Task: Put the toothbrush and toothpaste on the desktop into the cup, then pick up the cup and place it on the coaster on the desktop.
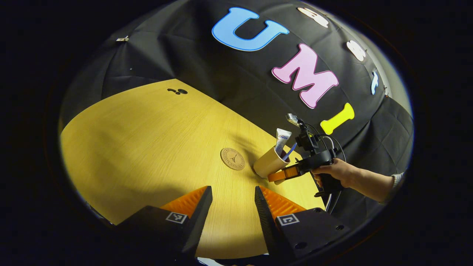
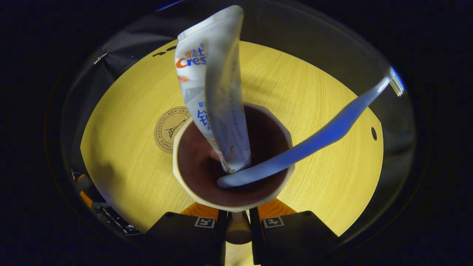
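Note:
A beige cup (image 1: pixel 268 164) leans tilted just right of the round cork coaster (image 1: pixel 232 159) on the wooden table. A white toothpaste tube (image 1: pixel 282 138) and a blue toothbrush (image 1: pixel 291 150) stick out of it. My right gripper (image 1: pixel 281 175), held by a hand (image 1: pixel 332 171), grips the cup from the right. In the right gripper view the cup (image 2: pixel 196 162) is close, with the toothpaste (image 2: pixel 210 92) and toothbrush (image 2: pixel 325 133) inside; my right gripper (image 2: pixel 238 216) is shut on the cup's handle. The coaster (image 2: pixel 172 129) lies beyond the rim to the left. My left gripper (image 1: pixel 231 199) stands open above the near table.
The wooden table (image 1: pixel 147 147) stretches wide to the left of the coaster, with small black marks (image 1: pixel 177 91) near its far edge. The black cloth wall rises behind. A sleeve and forearm (image 1: pixel 373 183) reach in from the right.

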A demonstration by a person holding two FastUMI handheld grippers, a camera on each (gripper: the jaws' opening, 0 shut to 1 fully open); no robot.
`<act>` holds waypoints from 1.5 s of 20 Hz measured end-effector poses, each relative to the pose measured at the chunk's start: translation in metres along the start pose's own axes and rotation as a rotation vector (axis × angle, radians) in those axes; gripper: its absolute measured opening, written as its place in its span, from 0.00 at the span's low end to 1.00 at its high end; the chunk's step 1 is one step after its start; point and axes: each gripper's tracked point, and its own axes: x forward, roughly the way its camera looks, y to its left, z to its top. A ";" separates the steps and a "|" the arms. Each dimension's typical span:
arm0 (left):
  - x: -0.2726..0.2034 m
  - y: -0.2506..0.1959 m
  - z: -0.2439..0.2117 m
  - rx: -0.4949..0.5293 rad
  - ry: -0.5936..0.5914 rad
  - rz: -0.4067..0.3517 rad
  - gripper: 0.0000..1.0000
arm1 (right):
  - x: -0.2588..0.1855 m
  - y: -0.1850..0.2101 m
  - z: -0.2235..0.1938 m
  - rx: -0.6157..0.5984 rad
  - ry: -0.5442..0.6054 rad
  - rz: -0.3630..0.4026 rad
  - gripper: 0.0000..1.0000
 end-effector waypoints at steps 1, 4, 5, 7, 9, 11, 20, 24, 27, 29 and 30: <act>-0.001 0.001 0.001 -0.003 -0.002 0.001 0.74 | -0.001 0.005 0.003 0.001 -0.003 0.010 0.27; -0.005 0.003 0.003 -0.004 -0.010 0.008 0.74 | -0.002 0.021 0.012 -0.017 -0.011 0.025 0.32; -0.006 0.006 0.005 -0.004 -0.013 0.010 0.74 | -0.003 0.028 0.016 -0.020 -0.011 0.033 0.27; -0.008 0.010 0.009 -0.008 -0.018 0.015 0.74 | -0.002 0.042 0.024 -0.034 -0.014 0.045 0.32; -0.009 0.014 0.011 -0.016 -0.022 0.021 0.74 | -0.002 0.055 0.032 -0.048 -0.016 0.059 0.32; -0.013 0.014 0.010 -0.024 -0.026 0.026 0.74 | 0.002 0.068 0.038 -0.063 -0.016 0.068 0.32; -0.015 0.040 0.023 -0.050 -0.039 0.042 0.74 | 0.006 0.092 0.046 -0.106 0.010 0.072 0.32; -0.014 0.046 0.023 -0.057 -0.033 0.045 0.73 | 0.014 0.092 0.043 -0.112 0.036 0.057 0.32; -0.014 0.050 0.025 -0.058 -0.036 0.044 0.74 | 0.012 0.093 0.044 -0.097 0.038 0.071 0.27; -0.013 0.050 0.025 -0.058 -0.031 0.043 0.74 | 0.010 0.093 0.044 -0.102 0.032 0.071 0.34; -0.011 0.048 0.025 -0.059 -0.029 0.041 0.74 | 0.010 0.092 0.044 -0.106 0.028 0.065 0.36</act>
